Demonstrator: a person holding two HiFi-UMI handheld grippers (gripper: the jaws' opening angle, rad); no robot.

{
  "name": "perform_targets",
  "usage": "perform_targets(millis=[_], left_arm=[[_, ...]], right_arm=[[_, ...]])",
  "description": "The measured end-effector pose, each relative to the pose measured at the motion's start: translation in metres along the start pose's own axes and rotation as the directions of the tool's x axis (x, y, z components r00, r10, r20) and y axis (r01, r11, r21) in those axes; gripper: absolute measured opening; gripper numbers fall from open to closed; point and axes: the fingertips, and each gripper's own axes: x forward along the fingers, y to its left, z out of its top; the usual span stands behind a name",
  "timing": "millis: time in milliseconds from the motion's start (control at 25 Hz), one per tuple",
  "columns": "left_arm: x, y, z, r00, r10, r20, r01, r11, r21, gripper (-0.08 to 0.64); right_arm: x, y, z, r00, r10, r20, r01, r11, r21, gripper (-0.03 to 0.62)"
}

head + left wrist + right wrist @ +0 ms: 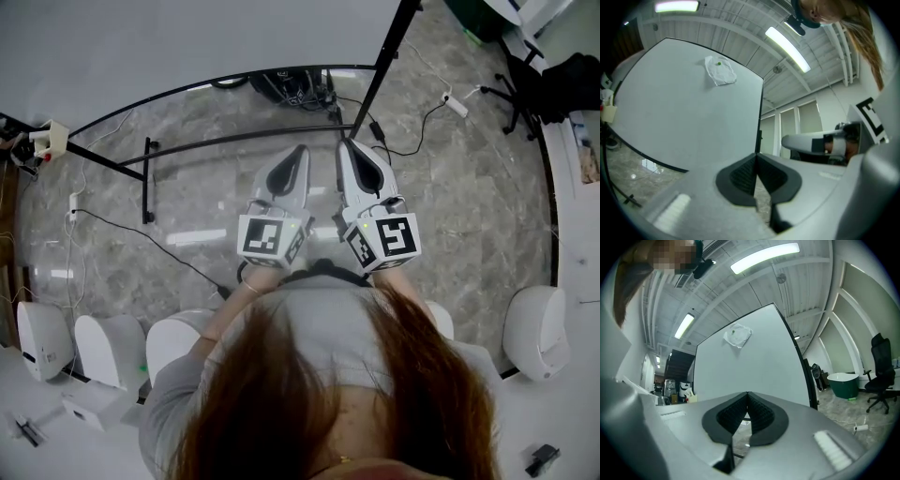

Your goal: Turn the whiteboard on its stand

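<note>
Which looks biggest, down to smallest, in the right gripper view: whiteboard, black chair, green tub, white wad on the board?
1. whiteboard
2. black chair
3. green tub and white wad: about alike, so no ranking. Chair and tub stand farther away.

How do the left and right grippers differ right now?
The left gripper points at the whiteboard's side edge; the right gripper points at its flat face. The left gripper's marker cube shows a different pattern from the right gripper's. Both are shut and empty.
</note>
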Motion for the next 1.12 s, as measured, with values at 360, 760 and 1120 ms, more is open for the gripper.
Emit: perform_targets(millis=[360,760,1120], left_arm=[[-0.01,-0.025,0.004,1.0,0.002,0.021,-0.002,1.0,0.015,0.003],[-0.014,-0.026,0.01,0.999,0.014,0.029,-0.015,1.0,0.026,0.003],[-0.009,-0.033,0.006,1.0,0.011,0.012,-0.012,1.0,0.018,0.002]], right_arm=[[-0.022,0.016,0.01,0.997,0.077,0.029,-0.075,0.995,-0.068,0.006],[-0.025,0.021,0.015,0.995,0.088,0.04,-0.085,0.993,-0.077,0.006],[-0.025,0.018,0.014,0.995,0.096,0.032,-0.094,0.992,-0.079,0.006]])
